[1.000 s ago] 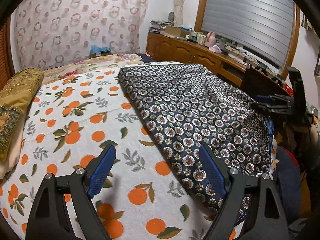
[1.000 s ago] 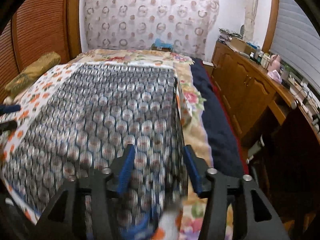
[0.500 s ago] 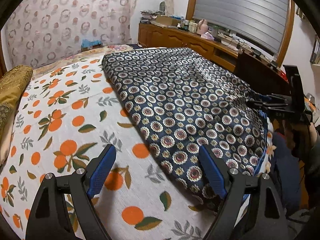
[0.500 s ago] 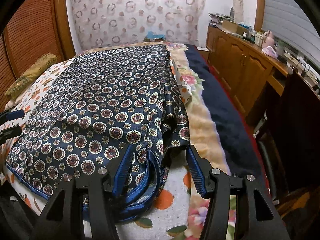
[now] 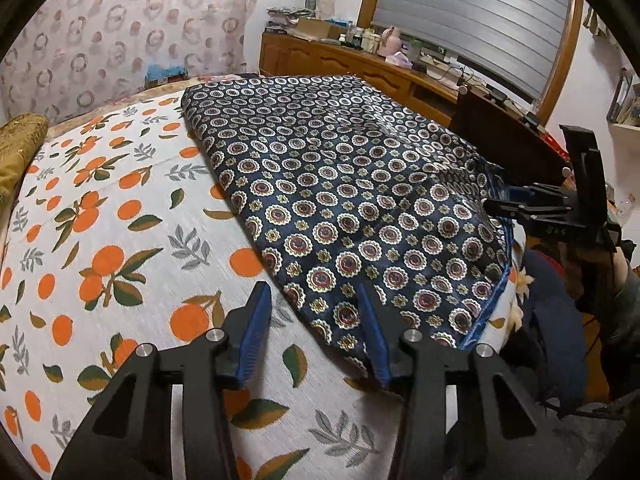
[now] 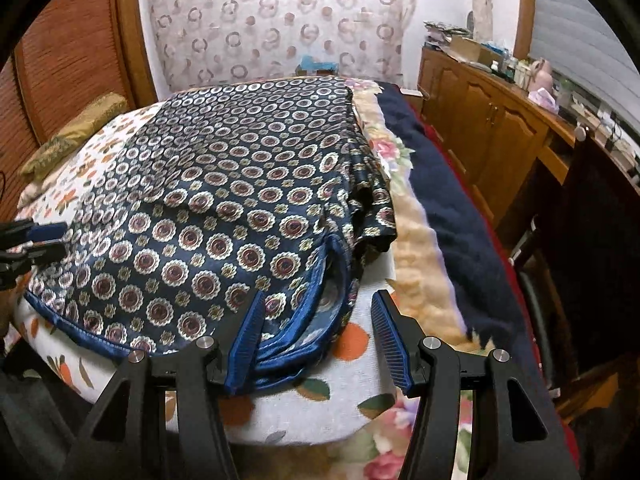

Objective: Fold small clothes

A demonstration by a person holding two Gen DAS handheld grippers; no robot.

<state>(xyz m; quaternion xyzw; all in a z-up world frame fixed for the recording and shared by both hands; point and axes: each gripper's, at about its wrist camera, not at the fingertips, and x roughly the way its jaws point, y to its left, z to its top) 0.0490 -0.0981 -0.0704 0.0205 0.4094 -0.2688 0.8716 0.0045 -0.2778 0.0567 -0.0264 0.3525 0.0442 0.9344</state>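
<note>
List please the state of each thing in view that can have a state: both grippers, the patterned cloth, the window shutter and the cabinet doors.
Left gripper: open, holding nothing.
Right gripper: open, at the garment's near corner.
Navy patterned garment: spread flat, near corner rumpled.
Window shutter: lowered.
Cabinet doors: shut.

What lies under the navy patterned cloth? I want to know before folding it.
Under the navy cloth lies the orange-print sheet, showing around its edges. Anything between them is covered.
</note>
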